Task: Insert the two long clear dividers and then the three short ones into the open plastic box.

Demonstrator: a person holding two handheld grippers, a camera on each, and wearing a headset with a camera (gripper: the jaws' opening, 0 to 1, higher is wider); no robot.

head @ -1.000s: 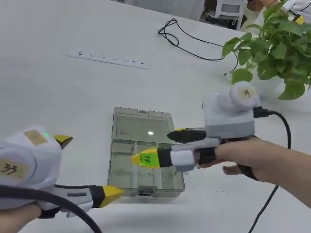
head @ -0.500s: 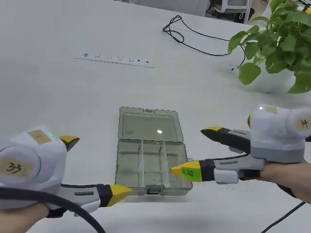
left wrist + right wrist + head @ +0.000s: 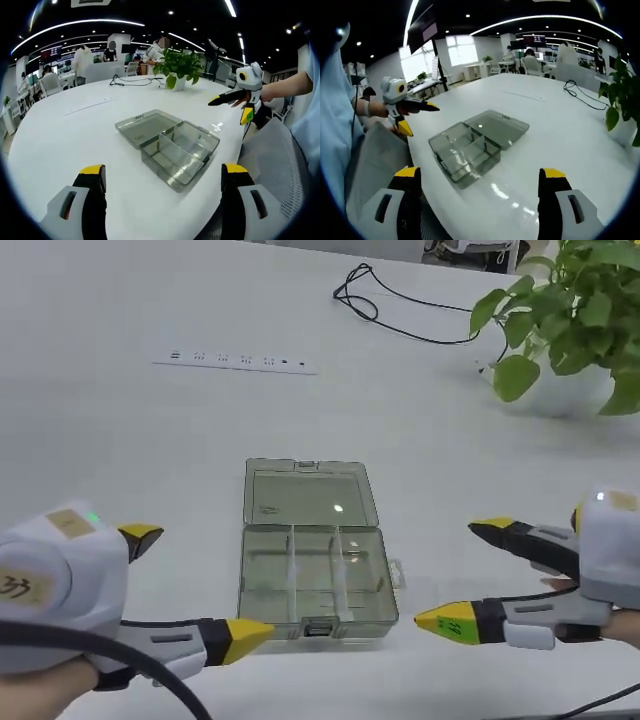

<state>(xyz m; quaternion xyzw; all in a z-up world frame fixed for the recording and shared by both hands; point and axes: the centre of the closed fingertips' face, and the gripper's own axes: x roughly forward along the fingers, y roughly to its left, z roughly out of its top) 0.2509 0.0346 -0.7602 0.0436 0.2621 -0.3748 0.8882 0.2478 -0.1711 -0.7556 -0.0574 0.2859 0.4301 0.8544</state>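
The smoky clear plastic box [image 3: 262,580] lies near the table's front edge, its lid [image 3: 310,496] folded flat behind it. Two long clear dividers [image 3: 293,575] stand inside it, running front to back. My left gripper [image 3: 192,585] is open and empty, left of the box's front corner. My right gripper [image 3: 465,574] is also open and empty, a hand's width right of the box. The left gripper view has the box [image 3: 180,152] ahead of the left gripper [image 3: 162,172], with the right gripper [image 3: 229,111] beyond. The right gripper view shows the box [image 3: 462,150] and the left gripper [image 3: 419,120].
A white power strip [image 3: 235,362] lies at the back left. A black cable [image 3: 400,310] loops at the back, and a potted plant [image 3: 570,320] stands at the back right. A small clear tab [image 3: 396,575] sticks out at the box's right side.
My right gripper has drawn back from over the box to its right, open and empty. The left gripper has stayed about where it was.
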